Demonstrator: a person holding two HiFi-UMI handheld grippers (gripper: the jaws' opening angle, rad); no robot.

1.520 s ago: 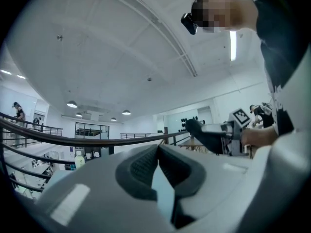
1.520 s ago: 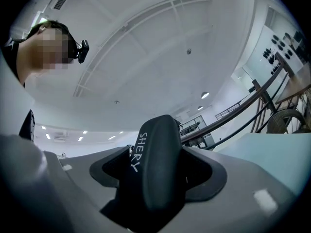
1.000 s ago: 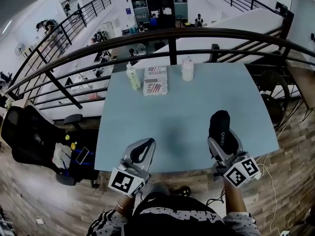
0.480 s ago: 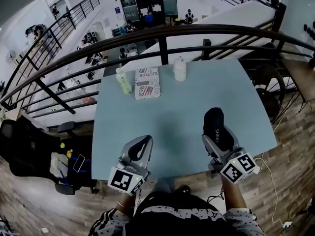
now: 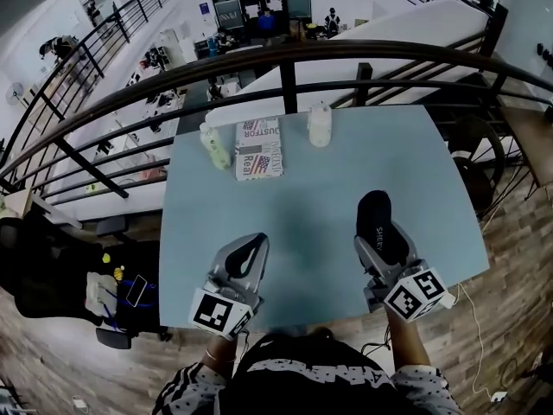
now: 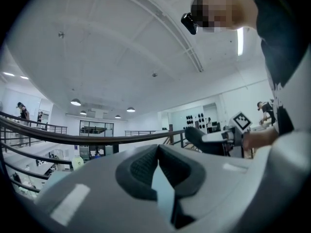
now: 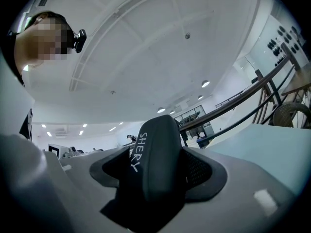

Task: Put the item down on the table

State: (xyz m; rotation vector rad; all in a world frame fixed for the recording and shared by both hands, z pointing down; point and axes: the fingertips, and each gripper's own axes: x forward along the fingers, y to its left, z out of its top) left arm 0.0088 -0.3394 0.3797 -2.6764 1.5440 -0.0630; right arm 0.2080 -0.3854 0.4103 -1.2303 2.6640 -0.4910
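Worktop [image 5: 302, 201]: pale blue, broad bare middle. Its far edge runs under a dark railing [image 5: 285, 59], and a printed box [image 5: 259, 148] between a green bottle [image 5: 212, 145] and a white bottle [image 5: 320, 124] sits there, well apart from my claws. My right claw [image 5: 381, 245] is clamped on a black case [image 5: 378, 217] lettered SHERY, over the near right part. My left claw [image 5: 249, 253] is closed, tips touching, nothing between them.
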